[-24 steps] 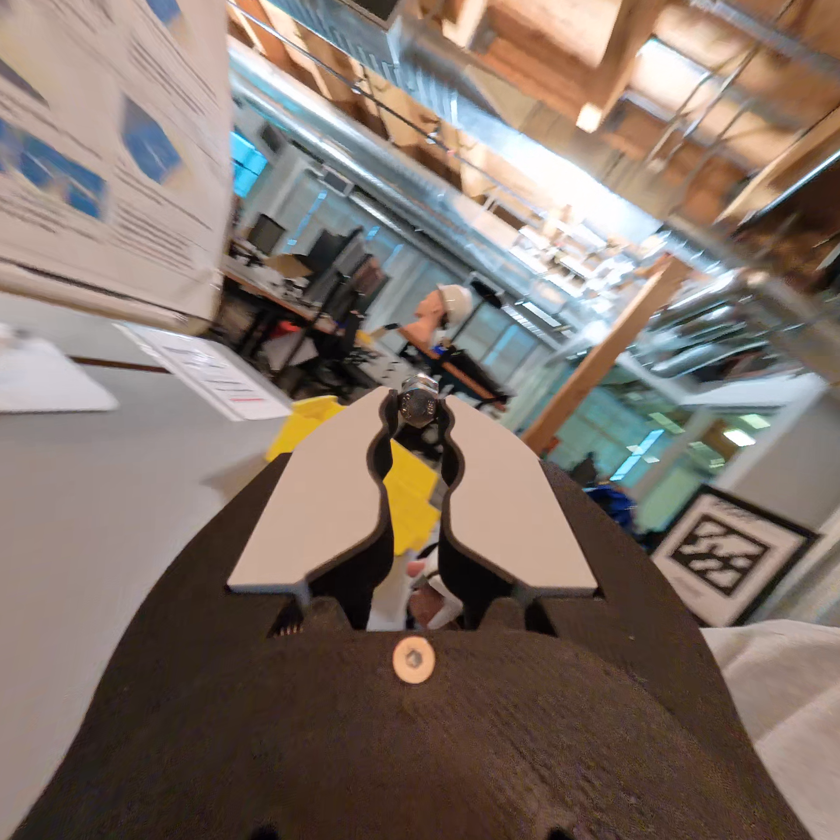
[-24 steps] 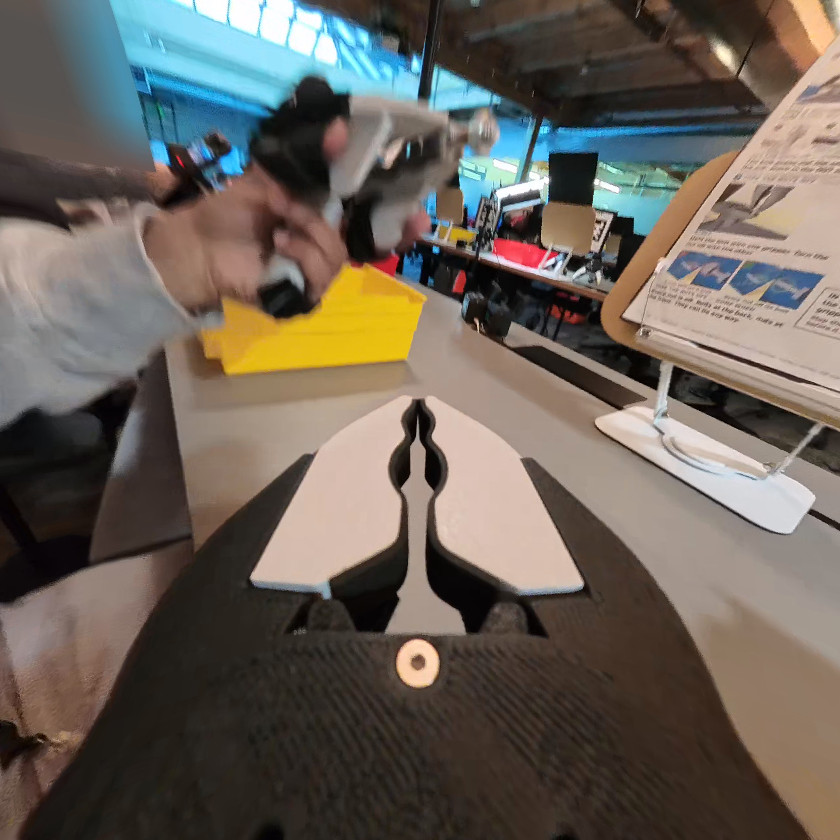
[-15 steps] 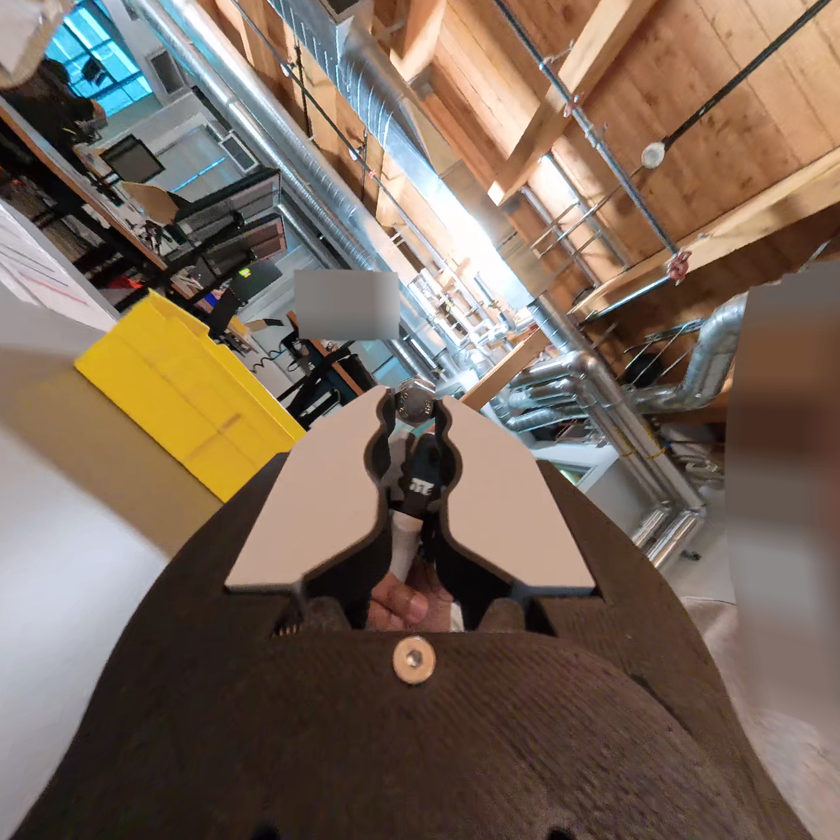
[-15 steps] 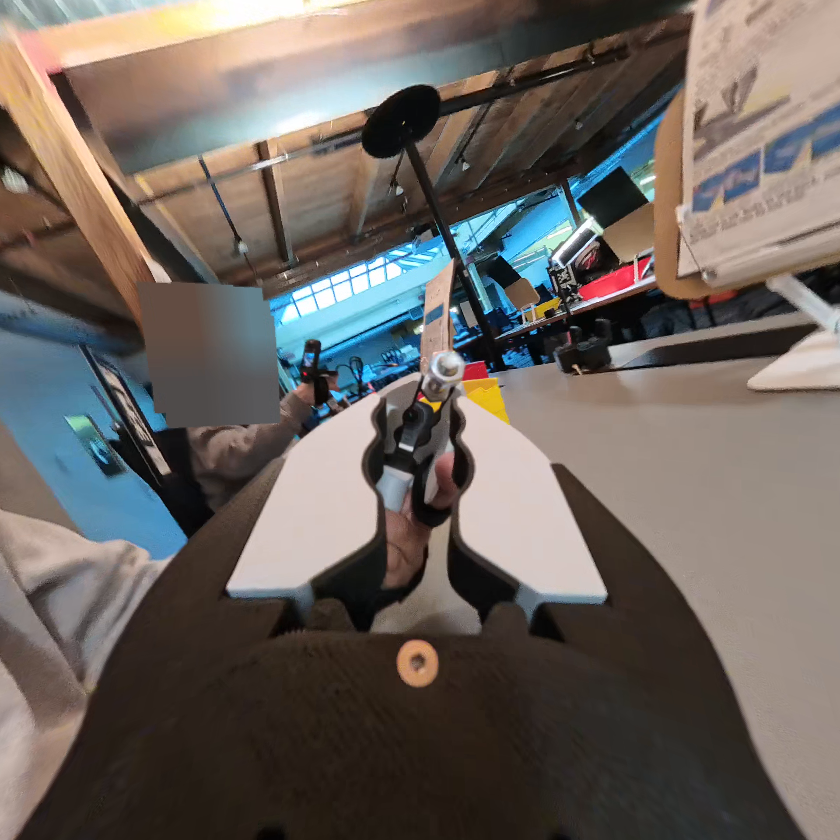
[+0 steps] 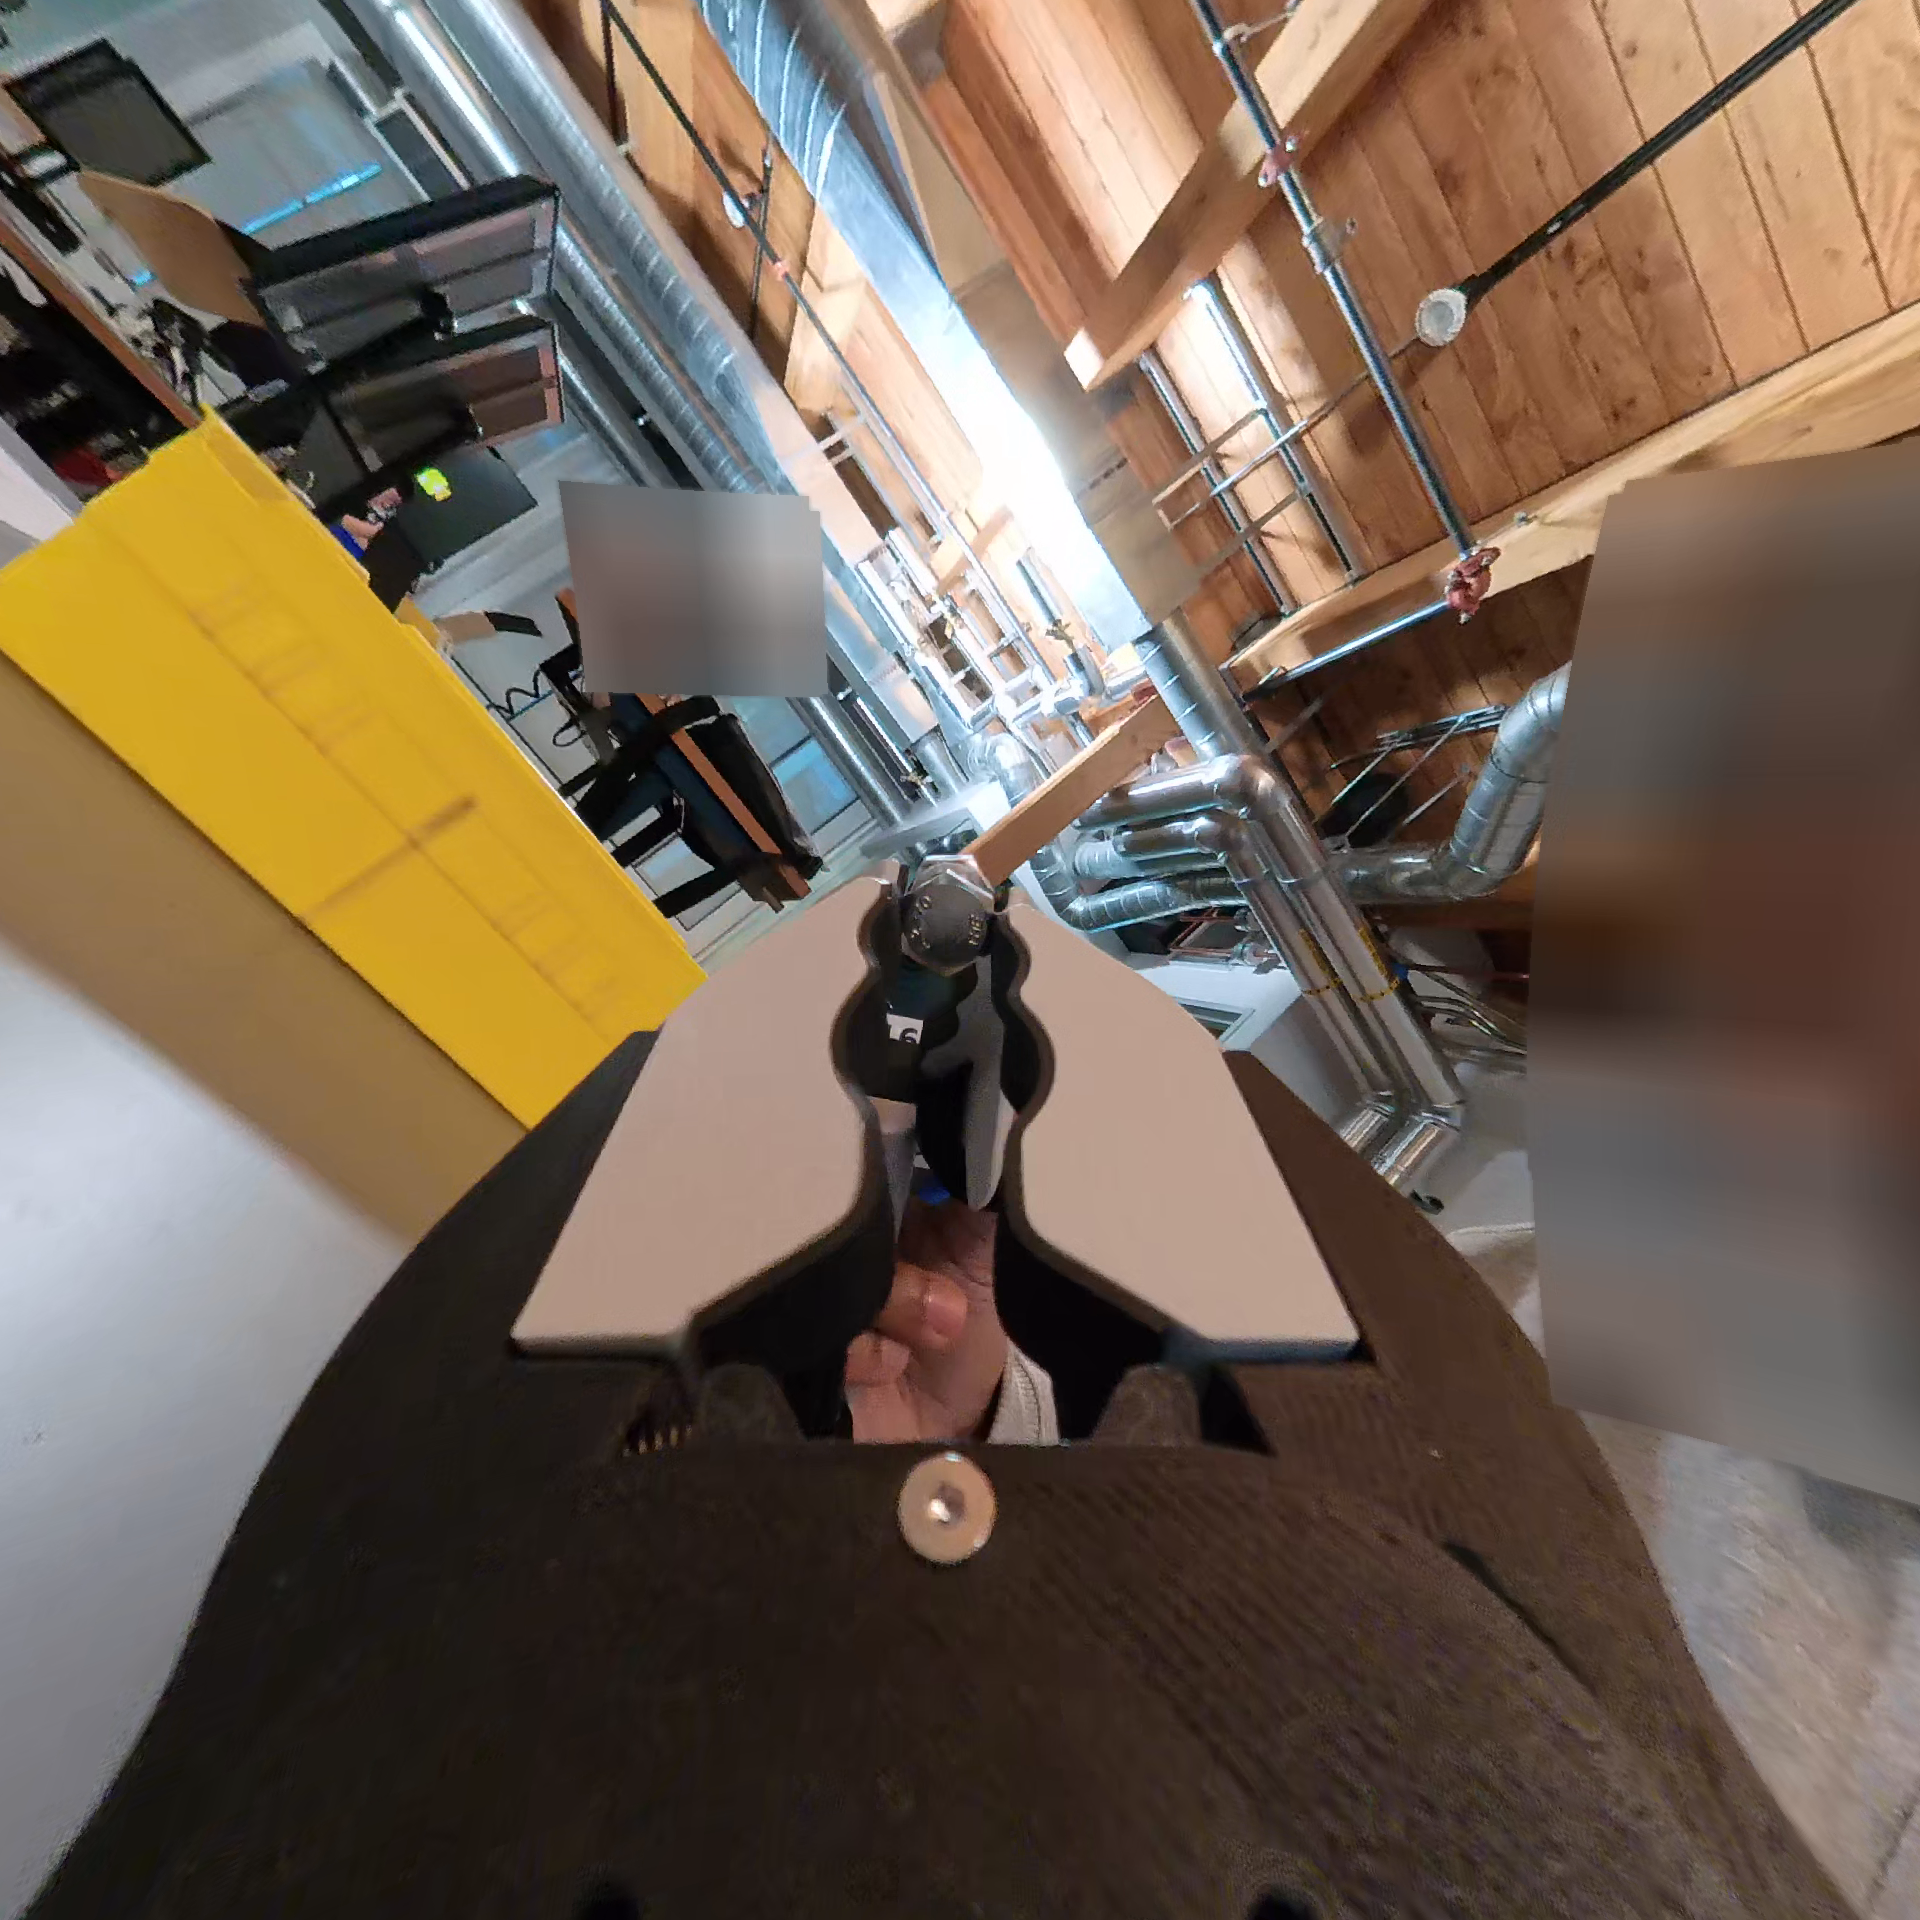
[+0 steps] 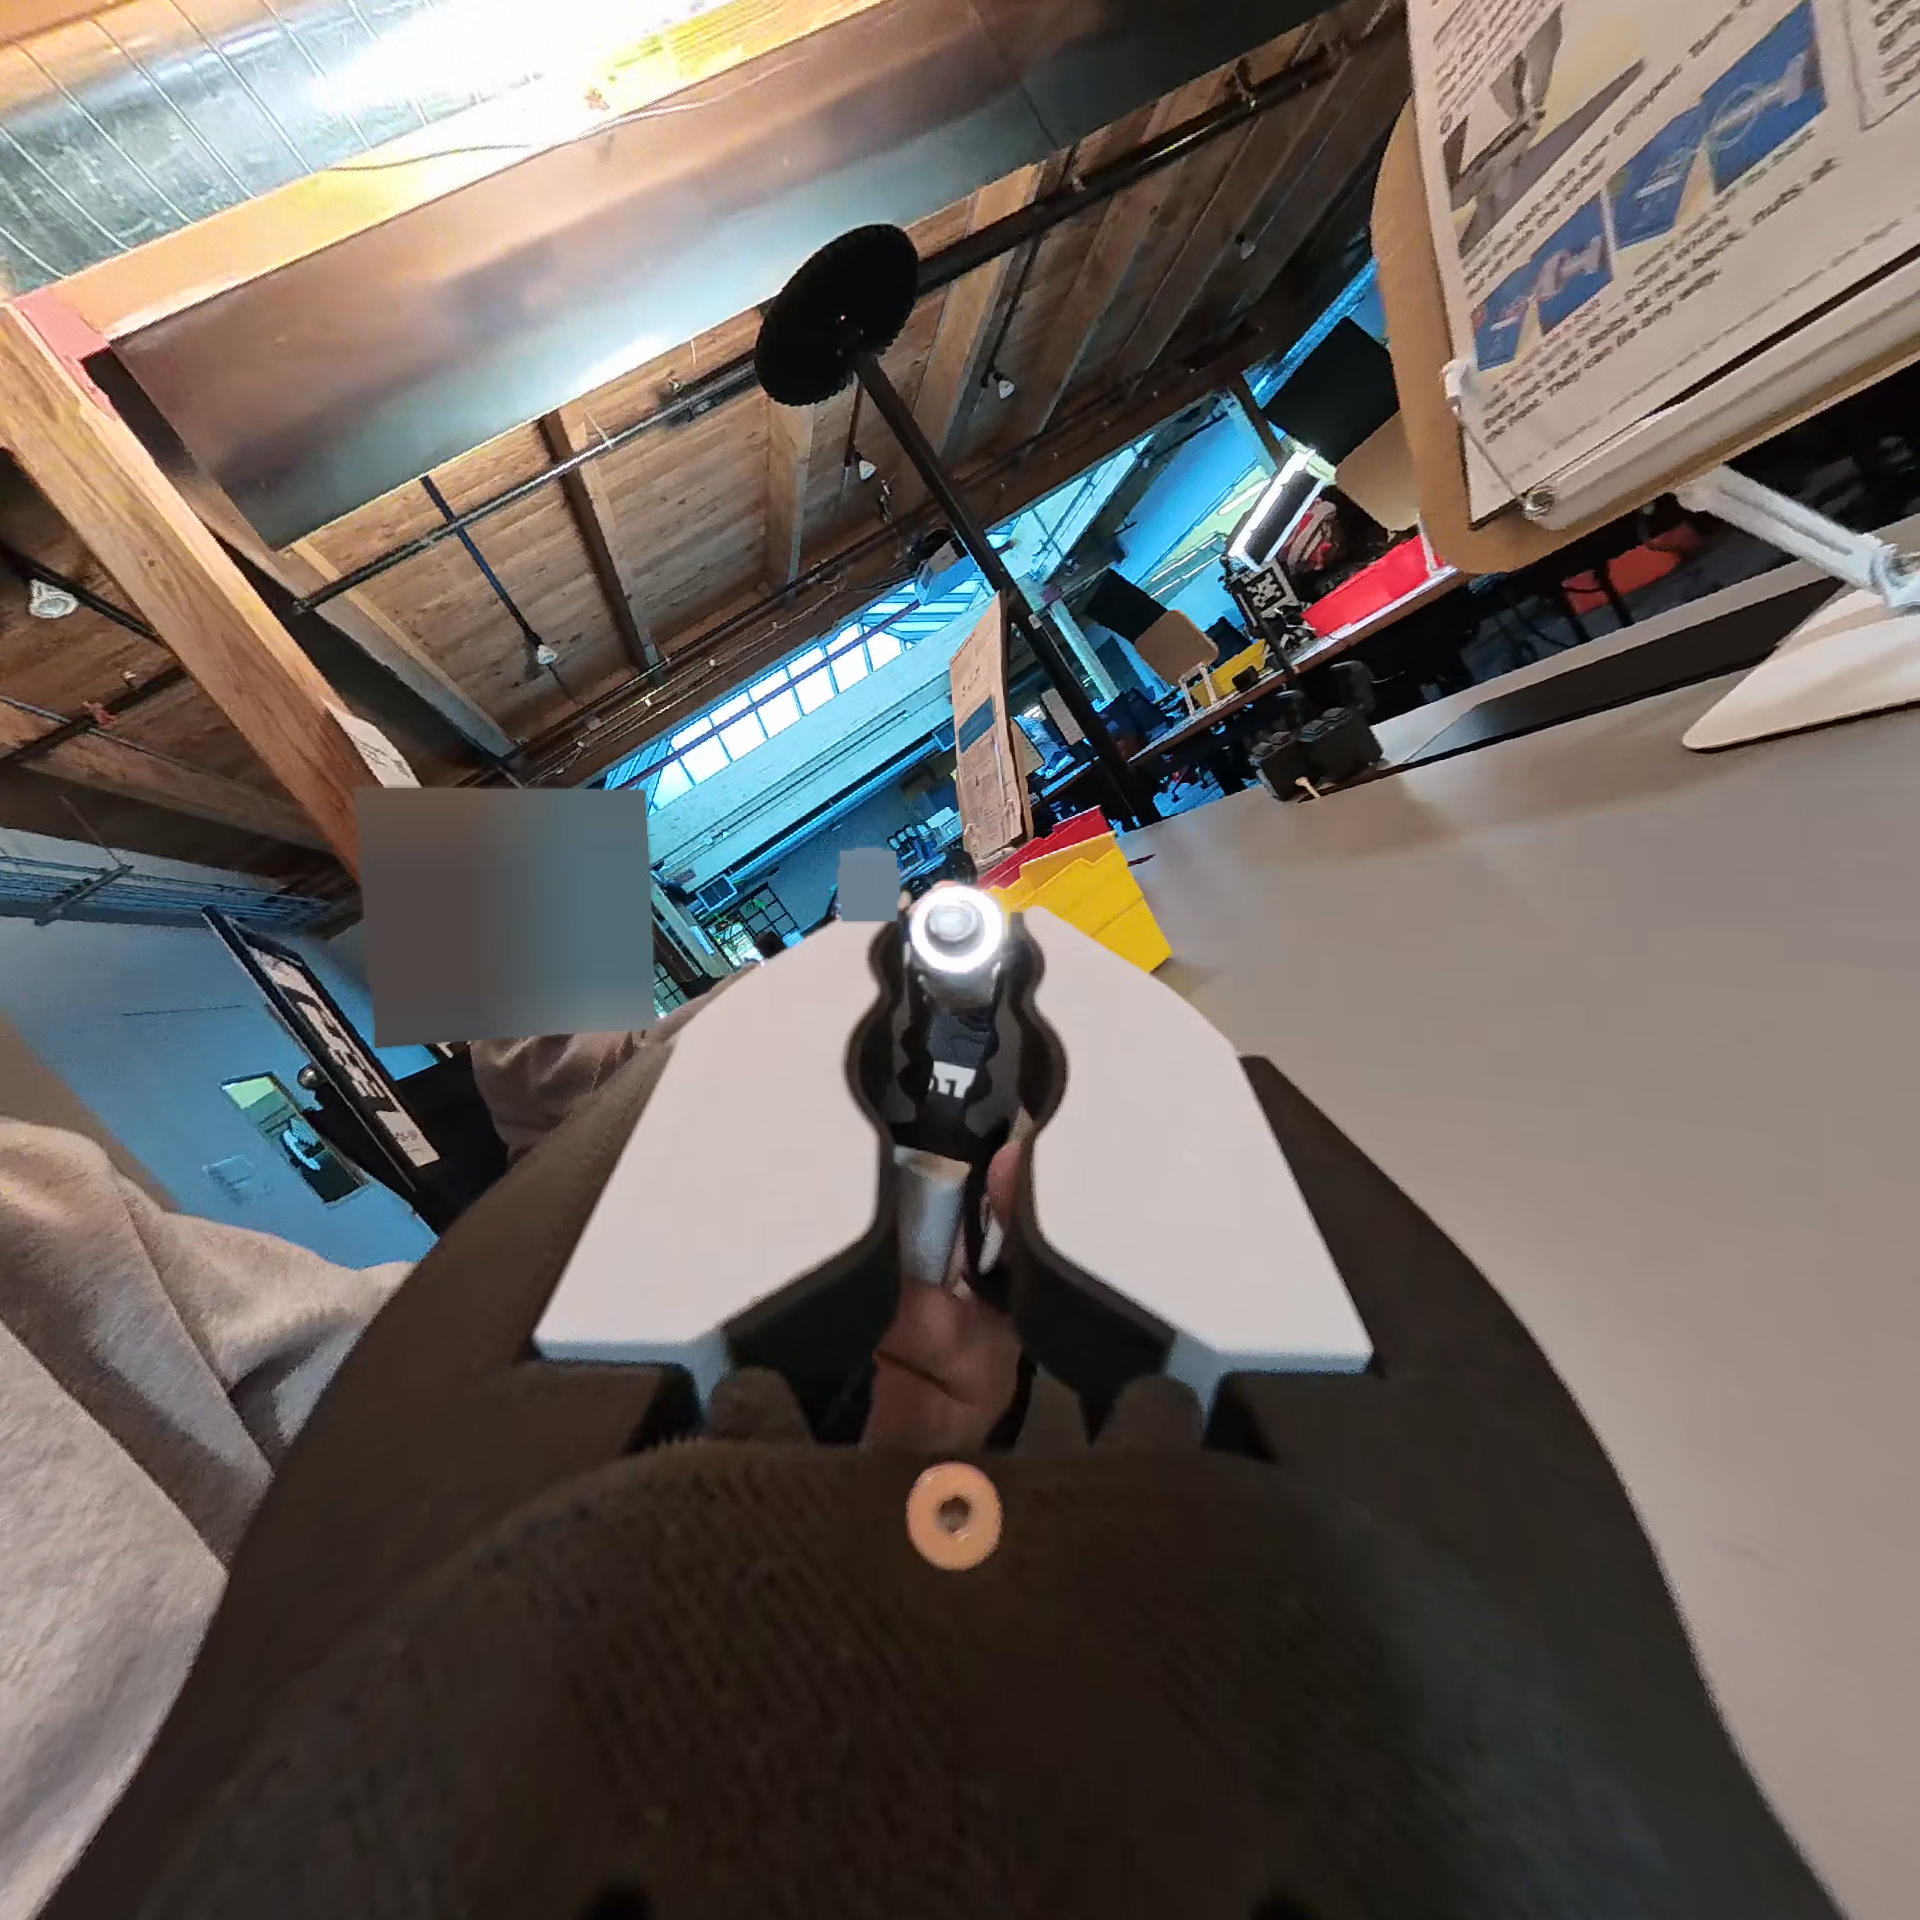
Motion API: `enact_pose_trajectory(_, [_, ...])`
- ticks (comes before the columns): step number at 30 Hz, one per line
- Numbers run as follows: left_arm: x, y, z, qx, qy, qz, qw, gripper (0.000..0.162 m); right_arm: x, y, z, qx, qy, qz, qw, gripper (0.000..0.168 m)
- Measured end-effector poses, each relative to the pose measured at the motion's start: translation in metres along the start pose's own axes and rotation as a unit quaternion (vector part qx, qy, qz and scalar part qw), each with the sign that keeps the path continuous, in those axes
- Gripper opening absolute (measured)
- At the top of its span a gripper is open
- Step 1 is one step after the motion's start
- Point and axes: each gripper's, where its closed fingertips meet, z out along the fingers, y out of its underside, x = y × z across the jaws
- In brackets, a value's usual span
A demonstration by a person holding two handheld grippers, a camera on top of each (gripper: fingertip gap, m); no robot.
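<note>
My left gripper point(image 5: 943, 899) is shut on the hex head of a steel bolt point(image 5: 940, 925) and holds it up in the air, tilted toward the ceiling. My right gripper point(image 6: 954, 925) faces it head-on, and its fingertips are closed on either side of the bolt's shiny round end point(image 6: 954, 940). Each view shows the other gripper through the gap between its fingers: the right gripper in the left wrist view point(image 5: 971, 1127), the left gripper in the right wrist view point(image 6: 951, 1086). The hands point(image 5: 925, 1340) holding them show below.
A yellow bin point(image 5: 312, 727) stands on the grey table point(image 6: 1507, 1039) to the left. A printed sheet on a board point(image 6: 1662, 208) with a white base point(image 6: 1829, 675) stands at the right. A grey sleeve point(image 6: 125, 1351) is at lower left. Wooden ceiling and pipes are above. Left and right tips are no more than a few centimetres apart.
Both grippers swung up off the table to face each other. The right gripper, shut and empty before, opened around the bolt's free end and closed on it. The left kept the bolt.
</note>
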Motion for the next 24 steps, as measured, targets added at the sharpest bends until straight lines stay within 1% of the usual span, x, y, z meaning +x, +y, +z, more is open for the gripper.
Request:
enact_pose_trajectory(2, [-0.003,0.001,0.001,-0.004,-0.005,0.005,1.0,0.016,0.003,0.0,-0.001,-0.006,0.006,0.003,1.0,0.018])
enact_pose_trajectory(5, [-0.005,0.004,0.001,-0.021,-0.004,0.002,1.0,0.017,0.004,0.001,-0.003,-0.023,0.009,-0.015,1.0,0.018])
enact_pose_trajectory(8, [-0.005,0.012,0.002,-0.057,-0.004,0.024,0.998,0.017,0.003,-0.001,-0.004,-0.042,0.004,-0.035,0.999,0.018])
enact_pose_trajectory(9, [-0.005,0.015,0.002,-0.073,-0.005,0.036,0.997,0.021,0.004,-0.001,-0.005,-0.049,0.005,-0.041,0.998,0.018])
enact_pose_trajectory(10, [-0.005,0.019,0.003,-0.091,-0.008,0.05,0.995,0.033,0.006,-0.002,-0.006,-0.058,0.007,-0.049,0.997,0.018])
enact_pose_trajectory(11, [-0.006,0.022,0.002,-0.111,-0.014,0.067,0.991,0.041,0.007,-0.004,-0.007,-0.068,0.007,-0.056,0.996,0.018])
enact_pose_trajectory(12, [-0.008,0.025,0.002,-0.133,-0.024,0.09,0.987,0.047,0.009,-0.005,-0.009,-0.08,0.003,-0.061,0.995,0.018])
enact_pose_trajectory(14, [-0.015,0.03,-0.002,-0.175,-0.049,0.146,0.972,0.053,0.012,-0.005,-0.012,-0.112,-0.008,-0.068,0.991,0.018])
enact_pose_trajectory(17, [-0.021,0.04,-0.007,-0.233,-0.073,0.217,0.945,0.052,0.013,0.004,-0.02,-0.18,-0.035,-0.105,0.977,0.018])
enact_pose_trajectory(19, [-0.024,0.05,-0.011,-0.271,-0.078,0.242,0.928,0.051,0.012,0.01,-0.025,-0.217,-0.048,-0.139,0.965,0.018])
enact_pose_trajectory(21, [-0.029,0.063,-0.015,-0.314,-0.08,0.258,0.91,0.048,0.014,0.012,-0.03,-0.235,-0.046,-0.168,0.956,0.018])
enact_pose_trajectory(24, [-0.028,0.071,-0.016,-0.333,-0.078,0.272,0.899,0.045,0.015,0.012,-0.036,-0.249,-0.05,-0.179,0.951,0.018])
